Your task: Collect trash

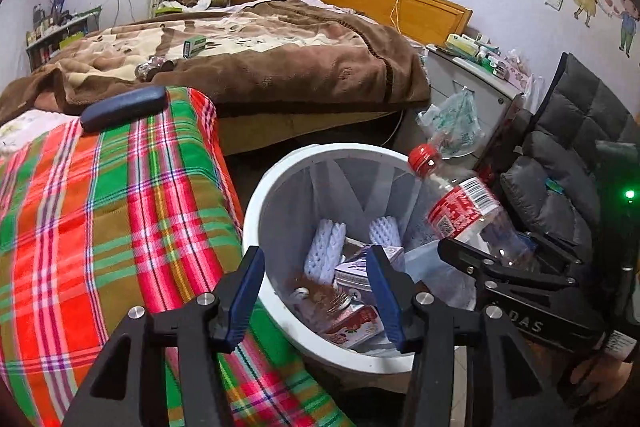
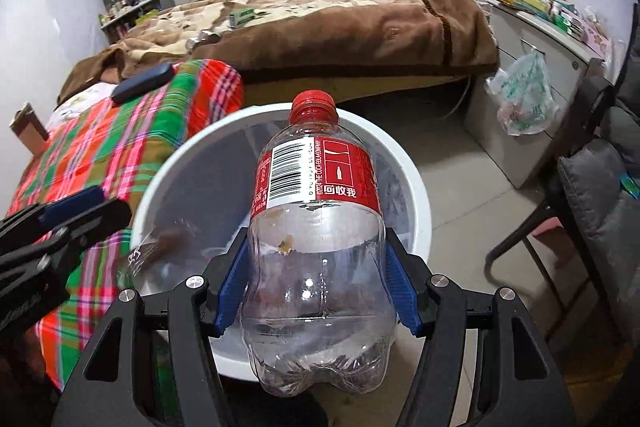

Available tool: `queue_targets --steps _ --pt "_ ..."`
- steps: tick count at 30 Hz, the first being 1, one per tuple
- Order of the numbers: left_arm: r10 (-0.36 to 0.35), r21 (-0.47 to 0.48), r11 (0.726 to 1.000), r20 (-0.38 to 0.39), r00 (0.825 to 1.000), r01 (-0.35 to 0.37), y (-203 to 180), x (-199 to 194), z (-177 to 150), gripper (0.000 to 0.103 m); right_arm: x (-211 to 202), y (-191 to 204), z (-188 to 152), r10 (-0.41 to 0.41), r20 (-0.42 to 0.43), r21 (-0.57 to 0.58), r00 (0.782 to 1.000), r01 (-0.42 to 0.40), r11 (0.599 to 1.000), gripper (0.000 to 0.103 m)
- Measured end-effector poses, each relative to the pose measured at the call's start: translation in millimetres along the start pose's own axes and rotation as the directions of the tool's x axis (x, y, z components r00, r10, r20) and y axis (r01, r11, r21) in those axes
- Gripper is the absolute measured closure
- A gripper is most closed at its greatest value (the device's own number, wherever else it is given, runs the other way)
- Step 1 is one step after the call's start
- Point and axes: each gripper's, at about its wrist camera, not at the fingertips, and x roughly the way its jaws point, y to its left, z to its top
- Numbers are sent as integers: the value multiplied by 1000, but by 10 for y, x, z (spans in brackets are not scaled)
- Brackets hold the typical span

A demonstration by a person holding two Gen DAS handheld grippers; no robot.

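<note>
A white trash bin (image 1: 256, 195) stands on the floor beside a plaid-covered seat. It holds white foam nets (image 1: 328, 243), small cartons (image 1: 352, 323) and a blurred brown scrap (image 1: 320, 295). My left gripper (image 1: 314, 259) hangs open above the bin's near rim with nothing between its blue pads. It shows in the right wrist view as the left gripper (image 2: 100, 211) at the bin's left rim (image 2: 160, 171), near the brown scrap (image 2: 172, 239). My right gripper (image 2: 316, 239) is shut on the lower body of a clear plastic bottle (image 2: 312, 167) with a red cap and label. The bottle (image 1: 460, 203) hangs tilted over the bin's right side.
The plaid blanket (image 1: 100, 207) carries a dark case (image 1: 124, 107). Behind it, a bed under a brown blanket (image 1: 300, 67) holds a green box (image 1: 195, 46) and a shiny can (image 1: 150, 67). A plastic bag (image 1: 452, 123) hangs on a white cabinet. A grey padded chair (image 1: 560, 155) stands right.
</note>
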Motion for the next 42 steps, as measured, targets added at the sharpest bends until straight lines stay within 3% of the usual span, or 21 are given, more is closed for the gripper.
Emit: queue_targets --steps 10,26,34,42 --pt "-10 3 1000 19 1000 10 4 -115 -20 50 -89 6 -24 4 22 -8 1000 -4 1000 37" --pt "-2 6 1000 81 997 1 9 -581 -156 50 -489 131 -140 14 129 29 992 -18 999 37" --pt "32 16 999 125 992 -34 -49 -883 -367 50 -712 247 -337 2 187 26 982 -7 1000 37" --pt "126 39 990 178 976 -135 -136 -1101 -629 49 -872 334 -535 -14 250 36 968 5 999 37"
